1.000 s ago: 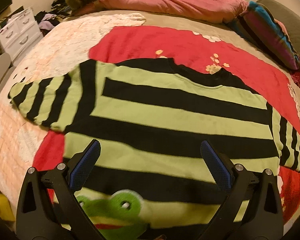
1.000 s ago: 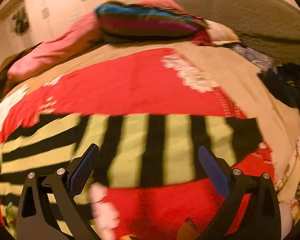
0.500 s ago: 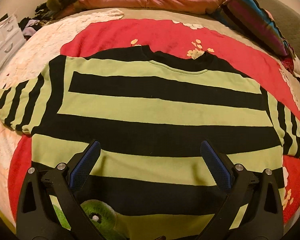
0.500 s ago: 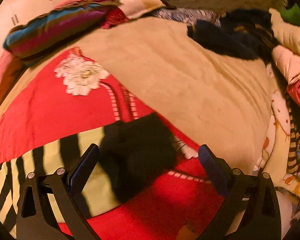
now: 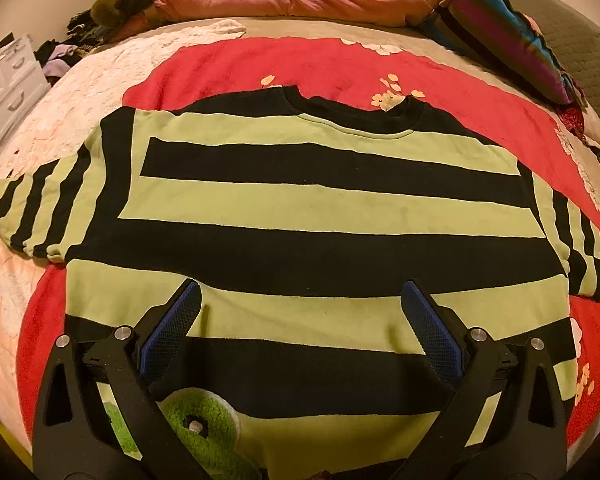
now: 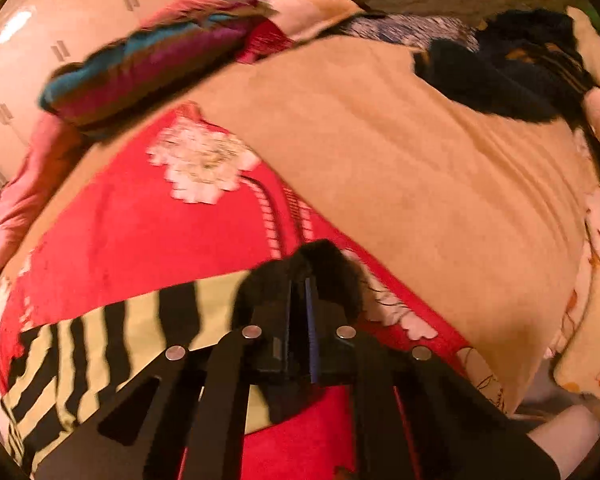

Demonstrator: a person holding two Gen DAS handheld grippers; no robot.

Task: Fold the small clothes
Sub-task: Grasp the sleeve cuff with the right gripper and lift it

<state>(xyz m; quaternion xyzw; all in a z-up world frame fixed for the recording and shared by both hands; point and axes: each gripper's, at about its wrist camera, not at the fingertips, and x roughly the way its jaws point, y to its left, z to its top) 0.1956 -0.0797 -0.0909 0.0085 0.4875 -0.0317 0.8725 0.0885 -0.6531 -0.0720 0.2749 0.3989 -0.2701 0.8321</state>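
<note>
Green-and-black striped, the sweater (image 5: 300,220) is lying flat on the red blanket (image 5: 340,64) of the bed, and you are hovering your left claw (image 5: 300,300) wide open above its lower stripes while your right claw (image 6: 302,280) is pinching its black sleeve cuff (image 6: 328,268) shut.

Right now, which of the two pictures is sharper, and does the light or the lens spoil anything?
Left wrist view: sharp, the striped sweater has crisp edges, but the fisheye bulges the bed and darkens the corners. Right wrist view: softer, motion blur smears the striped pillow and the sleeve. Both views: a warm orange cast, no strong glare.
</note>
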